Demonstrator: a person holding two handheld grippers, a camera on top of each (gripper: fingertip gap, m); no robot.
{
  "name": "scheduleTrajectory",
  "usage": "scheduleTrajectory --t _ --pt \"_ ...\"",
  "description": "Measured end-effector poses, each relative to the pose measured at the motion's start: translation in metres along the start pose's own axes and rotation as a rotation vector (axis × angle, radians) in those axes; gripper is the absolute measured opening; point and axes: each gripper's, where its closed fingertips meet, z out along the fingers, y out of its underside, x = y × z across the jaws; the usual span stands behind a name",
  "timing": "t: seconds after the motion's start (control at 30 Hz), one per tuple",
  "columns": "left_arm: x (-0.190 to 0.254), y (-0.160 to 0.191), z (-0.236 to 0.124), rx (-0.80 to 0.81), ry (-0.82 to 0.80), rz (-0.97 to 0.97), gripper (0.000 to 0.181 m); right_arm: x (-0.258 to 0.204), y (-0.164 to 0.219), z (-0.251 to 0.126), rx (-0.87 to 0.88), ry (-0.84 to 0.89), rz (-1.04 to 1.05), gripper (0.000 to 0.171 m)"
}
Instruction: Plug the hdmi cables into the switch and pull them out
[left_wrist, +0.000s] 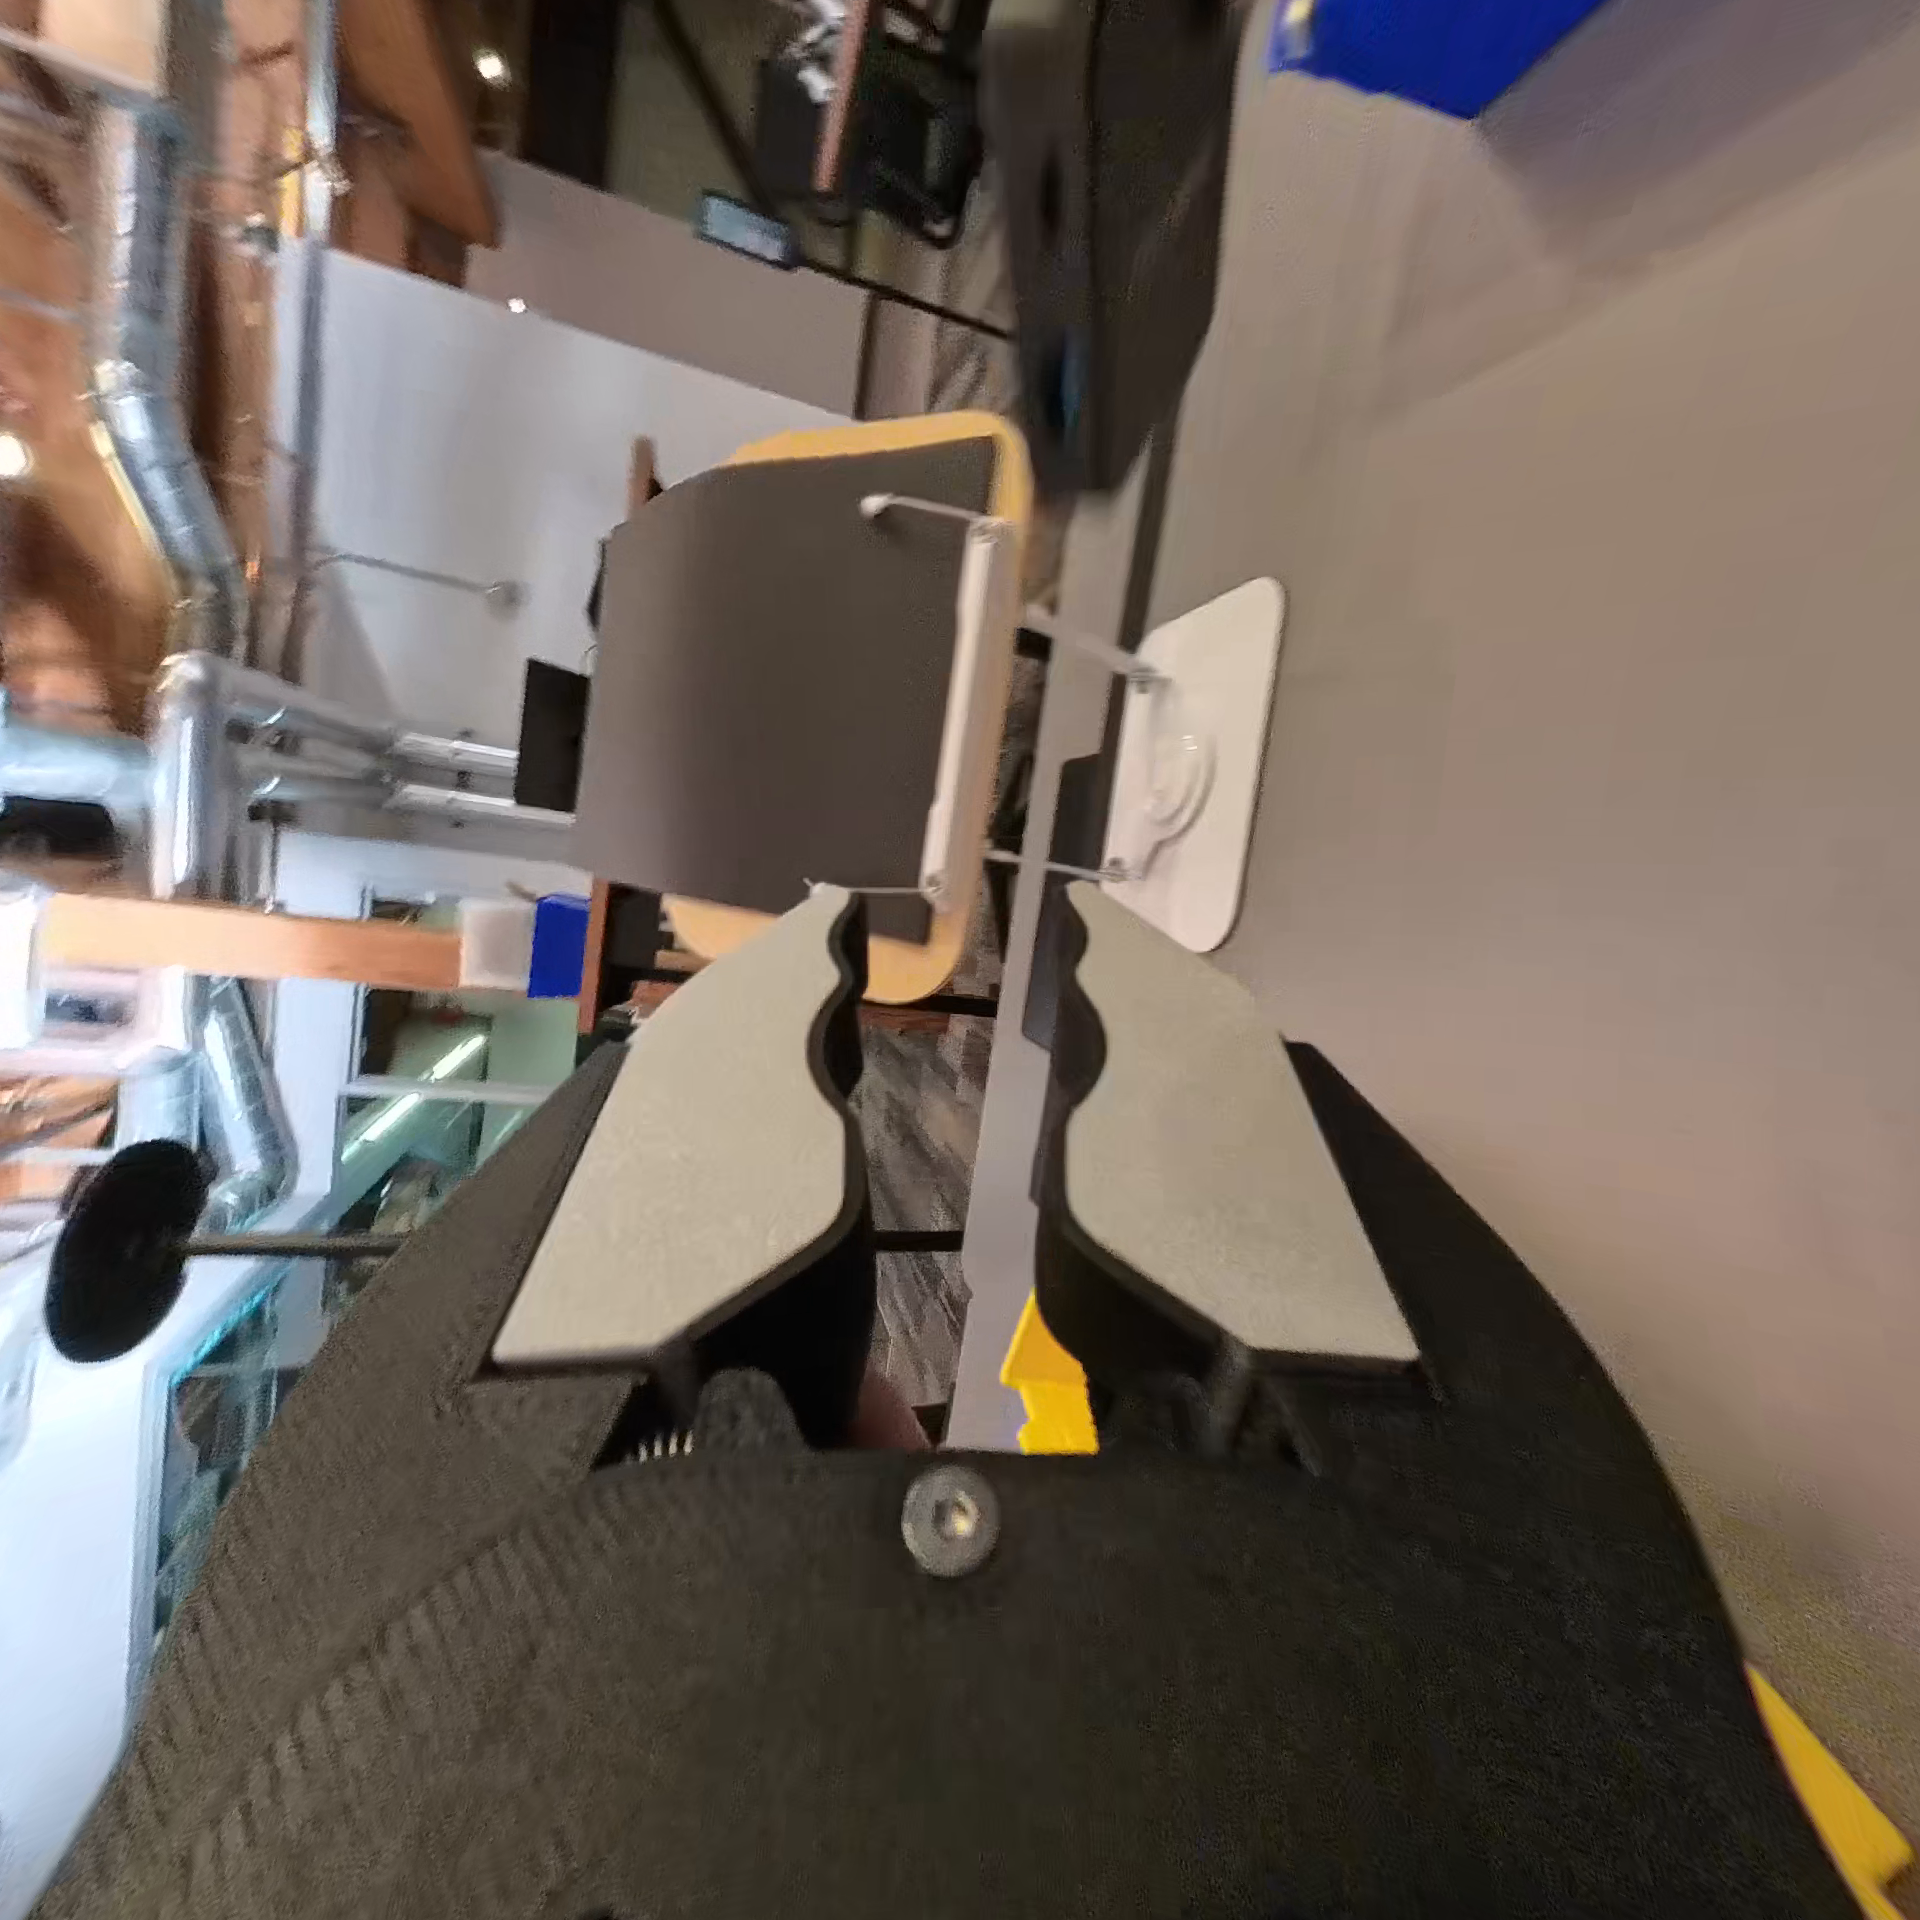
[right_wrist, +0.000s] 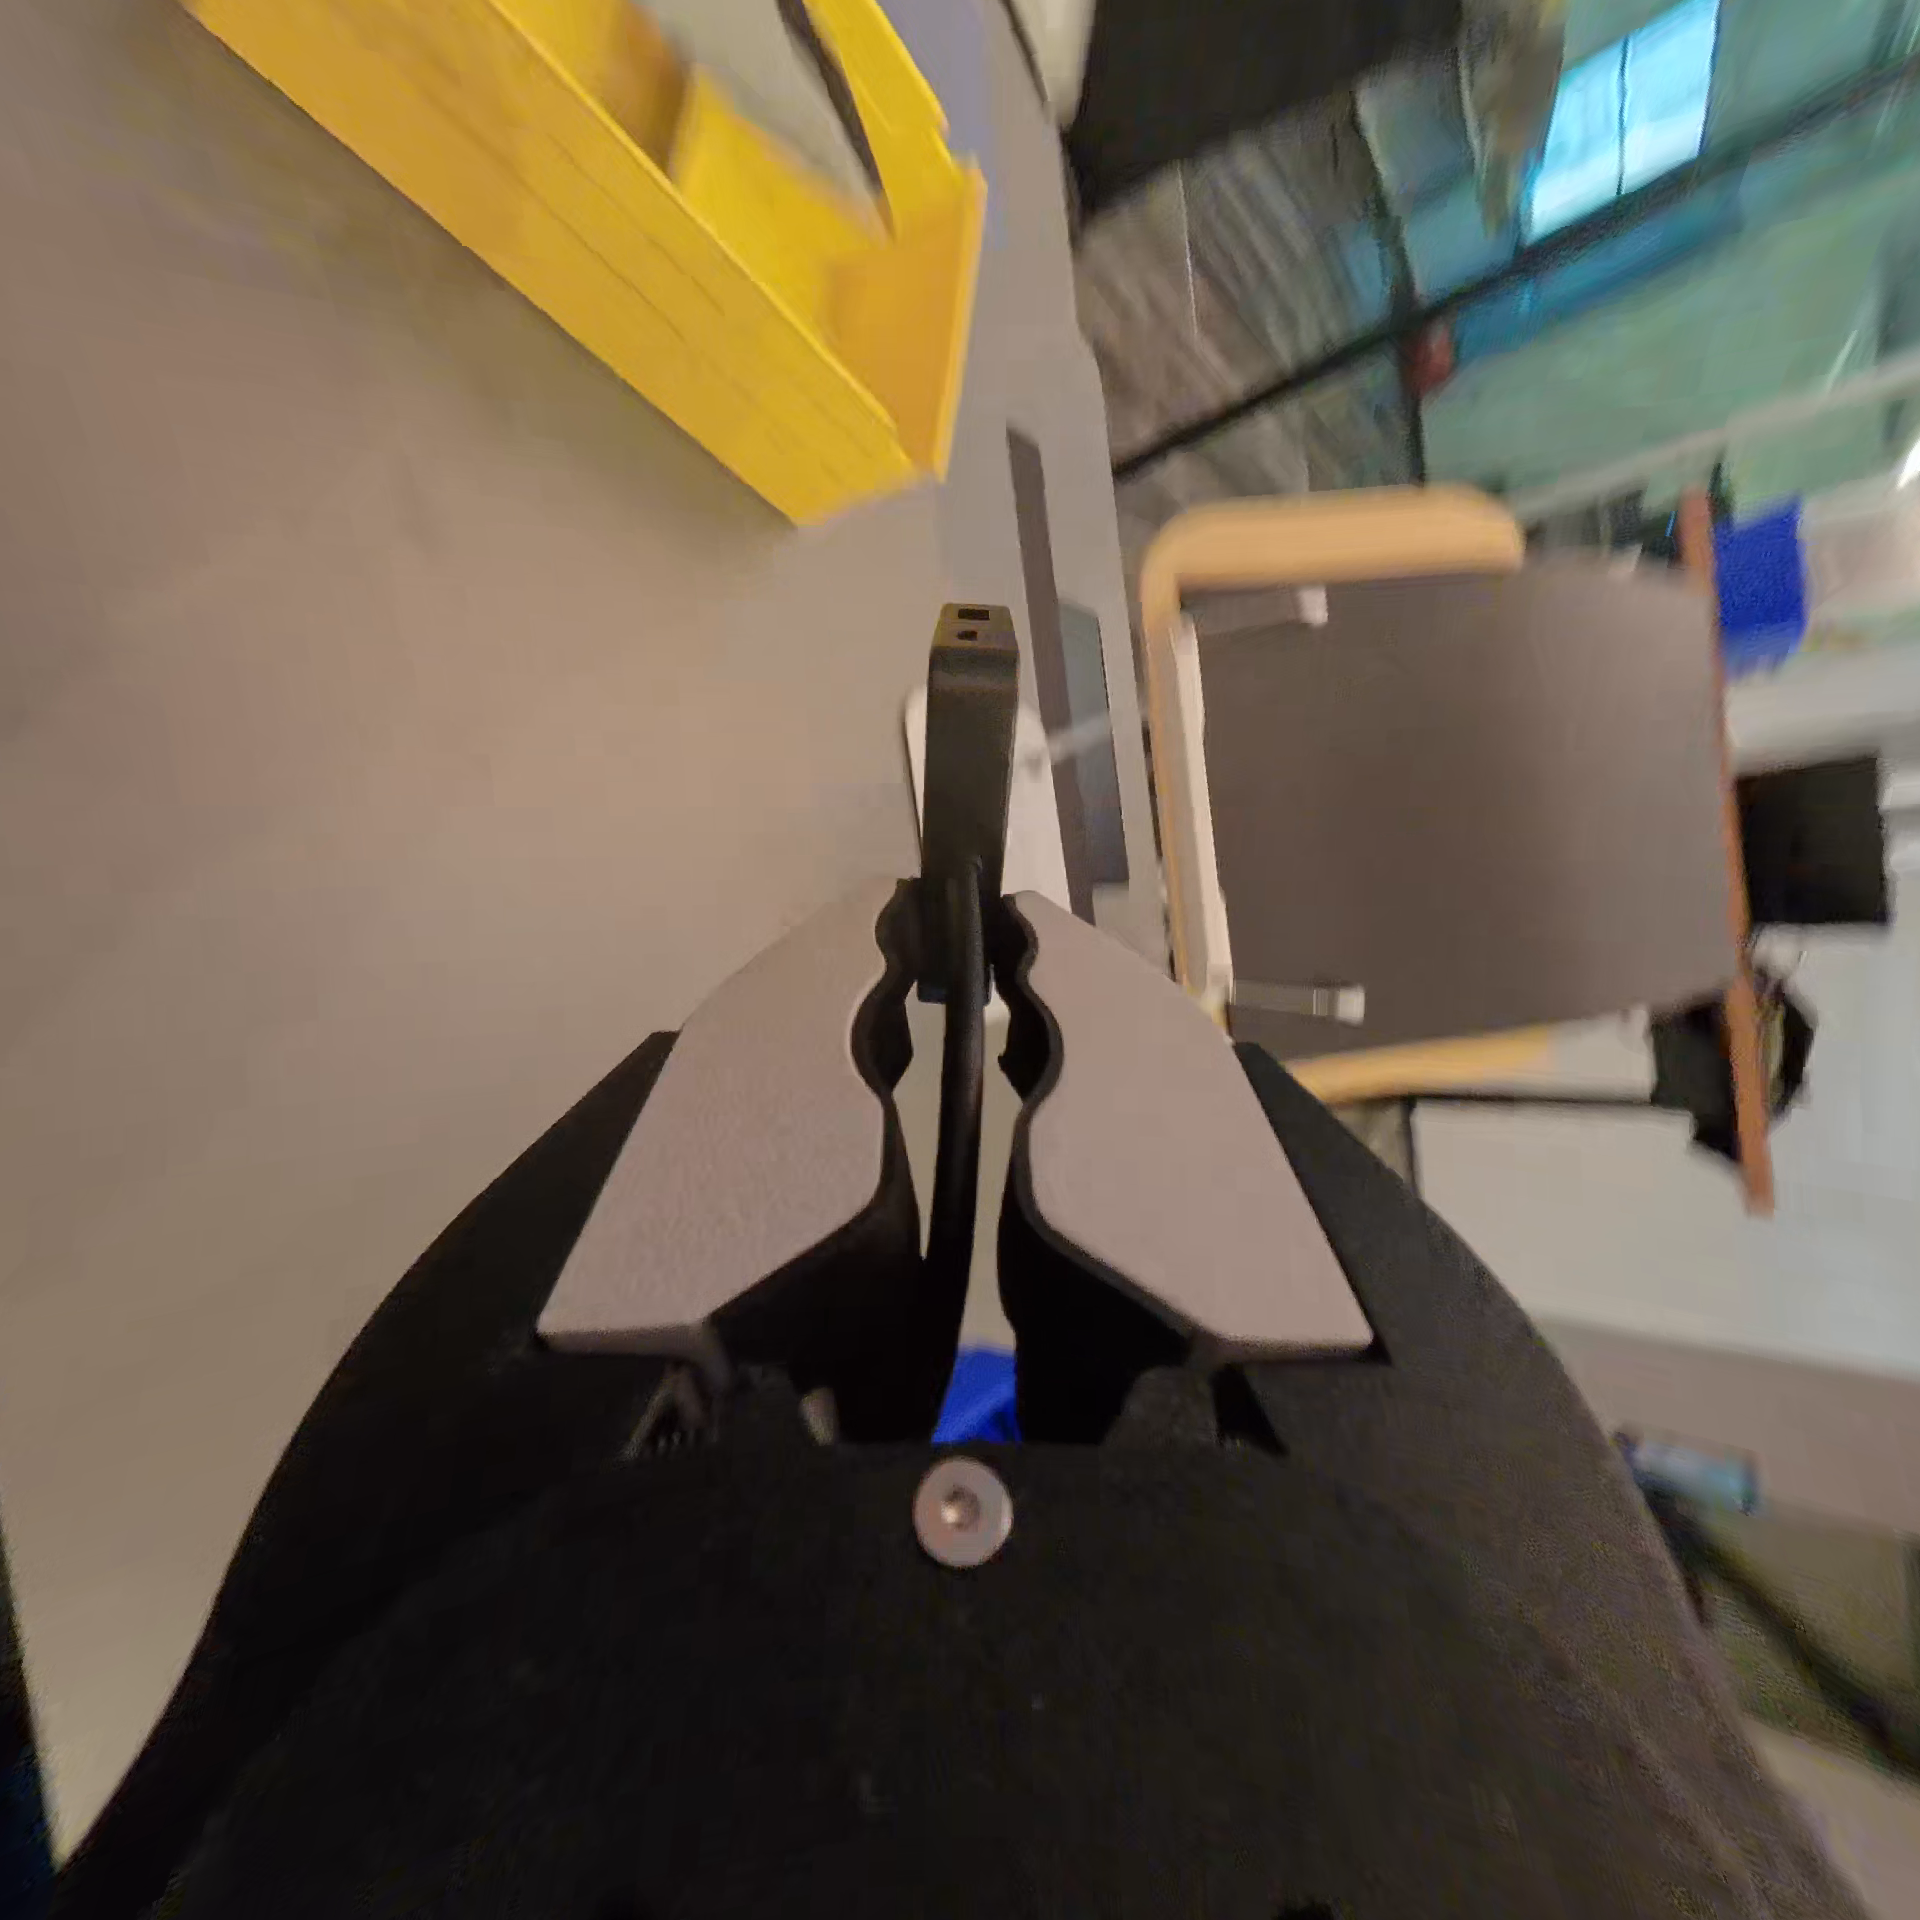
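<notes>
My right gripper (right_wrist: 961, 904) is shut on a black HDMI plug (right_wrist: 971, 748). The plug sticks out forward past the fingertips with its metal end (right_wrist: 971, 623) free in the air over the grey table (right_wrist: 416, 779). Its black cable (right_wrist: 961, 1101) runs back between the fingers. My left gripper (left_wrist: 961, 904) is open and empty, and its jaws straddle the table's edge (left_wrist: 1003, 1143). A dark flat shape (left_wrist: 1075, 821) sits at that edge just beyond the left fingertips. I cannot tell whether it is the switch.
A white flat plate (left_wrist: 1195, 769) with a round raised part lies on the table near the edge; it also shows behind the plug (right_wrist: 1034, 810). A yellow bin (right_wrist: 675, 260) stands on the table. A black chair with a wooden rim (left_wrist: 790, 675) (right_wrist: 1455, 810) stands beyond the edge. The gap from one gripper's tips to the other's is roughly 15 centimetres.
</notes>
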Motion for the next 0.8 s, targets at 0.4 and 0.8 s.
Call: scheduleTrajectory --t 0.4,0.8 --pt "-0.043 0.051 -0.014 -0.099 -0.06 -0.083 0.022 0.064 0.295 -0.063 -0.431 -0.187 0.58 0.013" --pt "-0.019 0.055 0.002 -0.127 0.018 -0.043 0.023 0.003 0.381 -0.035 -0.868 -0.867 0.276 0.013"
